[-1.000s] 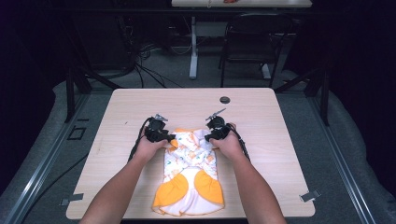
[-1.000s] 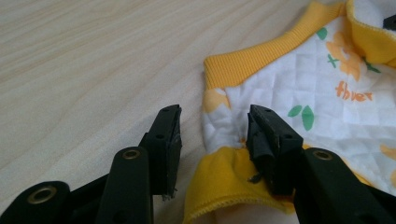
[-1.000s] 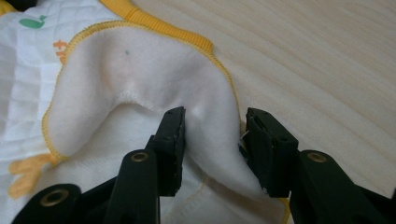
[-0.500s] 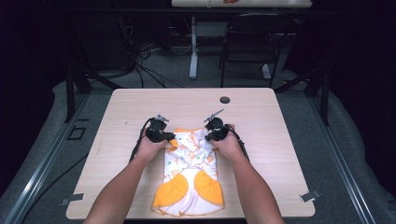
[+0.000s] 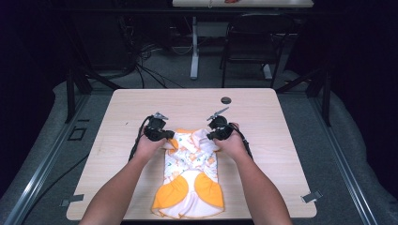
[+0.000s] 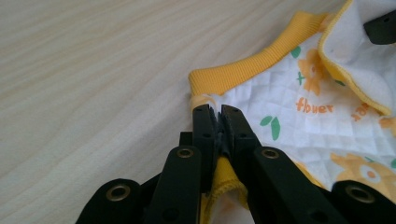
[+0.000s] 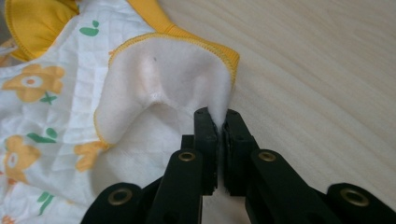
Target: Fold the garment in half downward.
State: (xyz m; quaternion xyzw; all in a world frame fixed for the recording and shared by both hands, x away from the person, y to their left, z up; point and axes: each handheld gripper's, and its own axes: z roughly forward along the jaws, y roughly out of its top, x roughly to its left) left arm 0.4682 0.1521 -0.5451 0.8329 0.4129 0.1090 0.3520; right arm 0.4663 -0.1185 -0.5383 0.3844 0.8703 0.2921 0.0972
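Because the small quilted garment (image 5: 190,180) lies flat on the tabletop (image 5: 281,140) with its long axis running from the person toward the far edge, both grips sit at the far end of it, and this is what the next move depends on. The orange seat part is nearest the person, and the yellow ribbed band (image 6: 252,70) marks the far end. The left gripper (image 5: 162,136) holds the far left corner: in the left gripper view its jaws have just been closing and now stand almost together, with the yellow hem pinched between them. The right gripper (image 5: 218,133) holds the far right corner, where a flap shows its white fleecy inside (image 7: 173,74); its jaws have also just been closing and now press on the edge of this flap. The two grippers stand about level with each other, one at each side, so neither hand is nearer. I judge that a lift or a fold toward the person would come next, along the long axis.
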